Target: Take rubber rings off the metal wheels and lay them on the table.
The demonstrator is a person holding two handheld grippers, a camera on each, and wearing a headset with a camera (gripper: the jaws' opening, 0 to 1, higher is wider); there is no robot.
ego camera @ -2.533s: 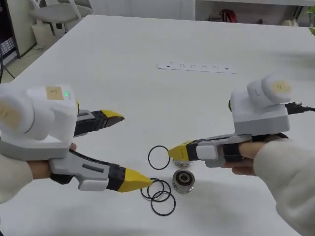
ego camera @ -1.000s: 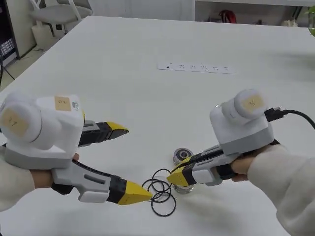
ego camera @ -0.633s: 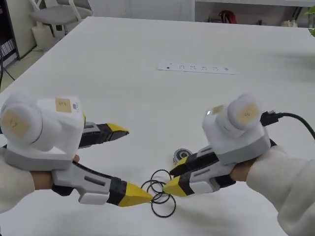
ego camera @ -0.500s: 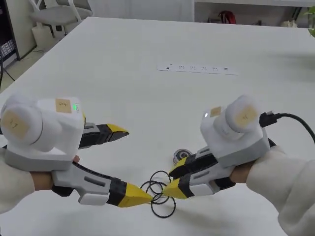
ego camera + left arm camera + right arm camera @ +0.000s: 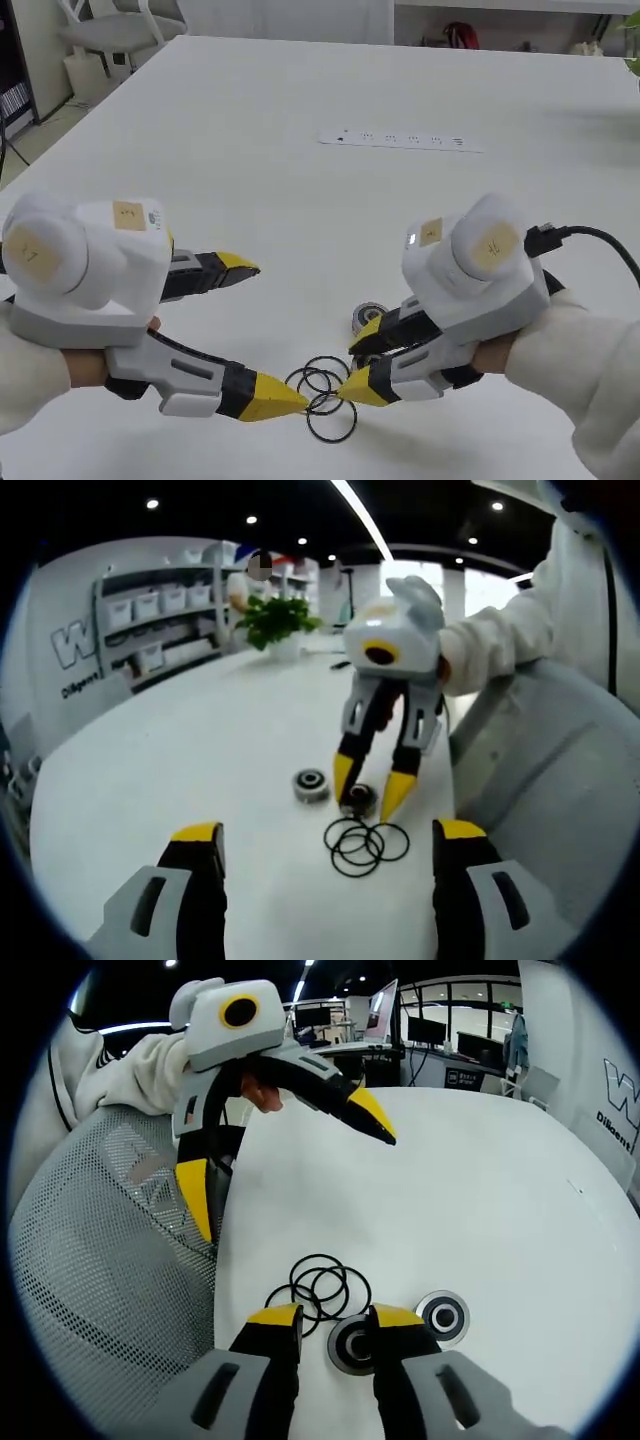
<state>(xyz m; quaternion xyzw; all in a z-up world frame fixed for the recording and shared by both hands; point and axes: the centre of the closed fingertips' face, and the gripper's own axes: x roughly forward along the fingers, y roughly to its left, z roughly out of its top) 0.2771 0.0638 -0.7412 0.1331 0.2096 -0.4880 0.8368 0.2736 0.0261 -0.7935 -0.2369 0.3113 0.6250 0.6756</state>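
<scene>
Black rubber rings (image 5: 322, 395): four counted, thin loops overlapping in one loose pile flat on the white table (image 5: 300, 180). The count is least sure where they cross. Left to right: left gripper (image 5: 257, 332), white body, black jaws with yellow tips, jaws spread wide with nothing between them, lower tip at the pile's left edge. Ring pile next. Right gripper (image 5: 358, 362) reaches in from the right, tips just right of the pile, jaws apart on either side of the first round silver metal wheel (image 5: 350, 1346). Whether they press on it cannot be told, and in the head view the gripper covers most of that wheel. Wheels counted: two. The second metal wheel (image 5: 368, 317) lies flat just behind the first, clear of both grippers. A long white power strip (image 5: 400, 138) sits well back on the table. A black cable (image 5: 590, 238) leaves the right gripper. A grey mesh chair (image 5: 110, 1260) stands at the table edge near the pile. Wall lettering (image 5: 78, 645): large "W", smaller word below, roughly "Diligent".
</scene>
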